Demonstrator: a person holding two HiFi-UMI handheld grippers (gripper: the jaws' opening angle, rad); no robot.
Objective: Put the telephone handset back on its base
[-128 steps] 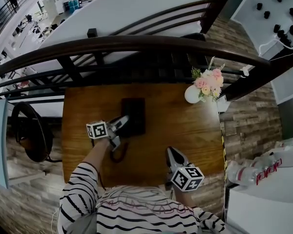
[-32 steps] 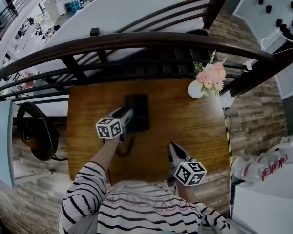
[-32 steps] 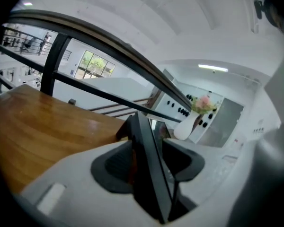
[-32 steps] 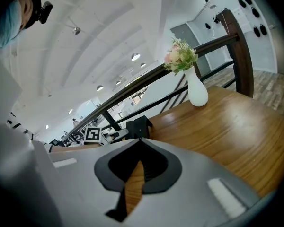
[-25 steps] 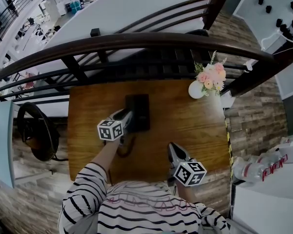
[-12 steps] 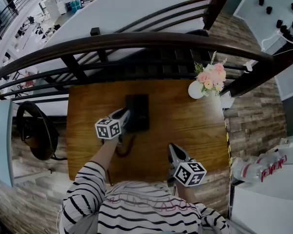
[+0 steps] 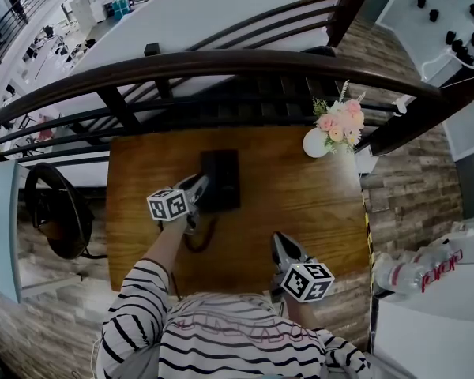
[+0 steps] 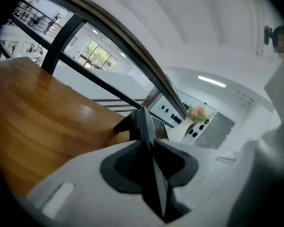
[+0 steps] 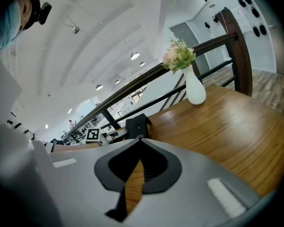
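**Left claw** (image 7: 194,192): its jaws have just been closing and are clamped on a narrow dark piece at their tips, judged to be the handset (image 8: 135,123).

**Base** (image 7: 223,178): it lies on the worktop (image 7: 300,196) directly ahead of this claw and slightly to its right, touching it or nearly so. Its long axis runs away from the person, roughly in line with the claw. Whether the handset is seated on it cannot be told.

**Cord** (image 7: 197,239): it loops just behind the left claw.

**Right claw** (image 7: 279,245): closed and empty. The base is well apart from it, ahead and to its left.

**Judgement:** the left hand is the nearer, and any seating correction falls to it.
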